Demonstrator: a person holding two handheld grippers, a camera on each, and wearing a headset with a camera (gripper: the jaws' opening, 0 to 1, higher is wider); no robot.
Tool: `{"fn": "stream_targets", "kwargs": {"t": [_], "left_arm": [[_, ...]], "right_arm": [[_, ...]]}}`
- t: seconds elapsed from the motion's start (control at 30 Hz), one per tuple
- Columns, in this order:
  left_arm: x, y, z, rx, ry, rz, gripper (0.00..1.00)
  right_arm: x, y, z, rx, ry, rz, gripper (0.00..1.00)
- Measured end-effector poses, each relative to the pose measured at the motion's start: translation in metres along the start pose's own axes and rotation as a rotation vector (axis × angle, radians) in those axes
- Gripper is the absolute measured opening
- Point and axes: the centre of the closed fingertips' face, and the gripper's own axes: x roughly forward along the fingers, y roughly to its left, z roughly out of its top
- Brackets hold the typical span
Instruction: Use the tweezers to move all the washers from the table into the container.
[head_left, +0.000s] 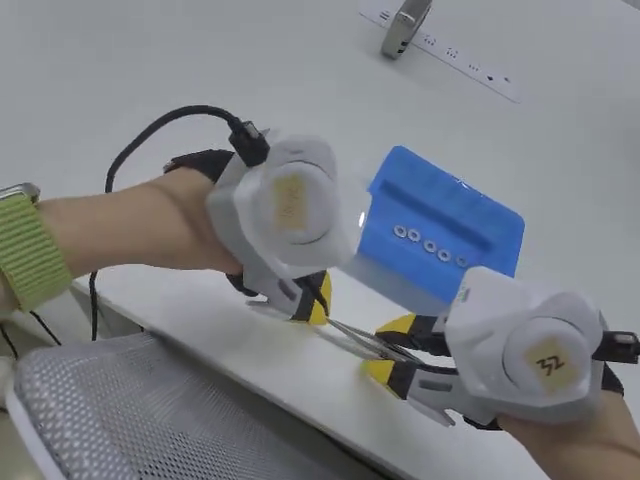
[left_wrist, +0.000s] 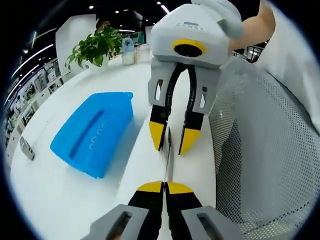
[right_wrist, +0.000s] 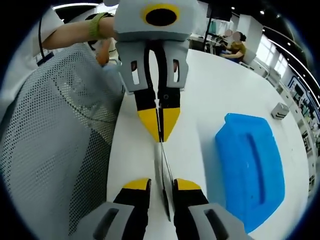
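Two hand-held grippers meet nose to nose over the near edge of the white table (head_left: 150, 60), with the tweezers (head_left: 362, 340) bridging them. The left gripper (head_left: 314, 300), on the arm with the green strap (head_left: 30, 250), has its yellow tips pressed together on one end of the tweezers. Its own view shows this plainly, tips touching with the thin metal running out ahead. The right gripper (head_left: 392, 350) faces it with its jaws a little apart. The tweezers lie in the gap between them, and from its own view I cannot see either tip touching the metal. The blue container (head_left: 495, 225) sits on the table just beyond the grippers. The head view picks out a row of small washers (head_left: 430, 245) lying in its long groove. In the left gripper view they are mere specks, and in the right gripper view the groove is too dark to tell them at all. A black cable (head_left: 150, 135) loops from the left gripper across the table. A grey mesh chair (head_left: 130, 410) stands below the table edge. At the far side of the table the head view takes in a white power strip (head_left: 450, 50). The left gripper view looks out to a potted plant (left_wrist: 92, 47) — the right gripper view to a seated person (right_wrist: 235, 47) in the background.
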Motion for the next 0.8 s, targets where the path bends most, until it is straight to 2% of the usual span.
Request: {"fn": "stream_targets", "kwargs": {"t": [0.07, 0.2, 0.23, 0.27, 0.37, 0.43, 0.57, 0.67, 0.7, 0.73, 0.8], "left_arm": [[0.003, -0.001, -0.002, -0.008, 0.03, -0.01, 0.0], [0.006, -0.003, -0.006, 0.019, 0.08, -0.017, 0.0], [0.005, -0.003, -0.01, 0.016, 0.106, -0.017, 0.0], [0.005, -0.003, -0.006, 0.022, 0.087, -0.018, 0.0], [0.005, -0.003, -0.006, 0.01, 0.085, -0.023, 0.0], [0.004, -0.005, -0.006, -0.003, 0.081, -0.029, 0.01], [-0.001, -0.011, -0.007, -0.063, 0.043, -0.041, 0.18], [-0.013, -0.011, -0.004, -0.079, 0.011, -0.007, 0.28], [-0.018, -0.011, -0.001, -0.094, -0.013, 0.009, 0.31], [-0.026, -0.009, 0.007, -0.118, -0.068, 0.036, 0.35], [-0.04, -0.008, 0.015, -0.176, -0.13, 0.069, 0.44]], "right_arm": [[-0.002, 0.001, -0.001, 0.019, -0.005, -0.003, 0.15], [-0.007, 0.002, -0.001, 0.06, -0.027, -0.02, 0.14], [-0.009, 0.003, 0.0, 0.079, -0.035, -0.024, 0.15], [-0.011, 0.004, 0.0, 0.098, -0.045, -0.026, 0.15], [-0.021, 0.006, -0.003, 0.172, -0.075, -0.047, 0.17], [-0.033, 0.007, -0.004, 0.228, -0.113, -0.066, 0.19], [-0.06, -0.001, -0.009, 0.38, -0.205, -0.145, 0.26], [-0.082, -0.013, -0.011, 0.502, -0.298, -0.227, 0.34], [-0.094, -0.02, -0.009, 0.546, -0.356, -0.277, 0.36], [-0.101, -0.024, -0.009, 0.576, -0.392, -0.307, 0.38], [-0.119, -0.034, -0.008, 0.628, -0.475, -0.395, 0.44]]}}
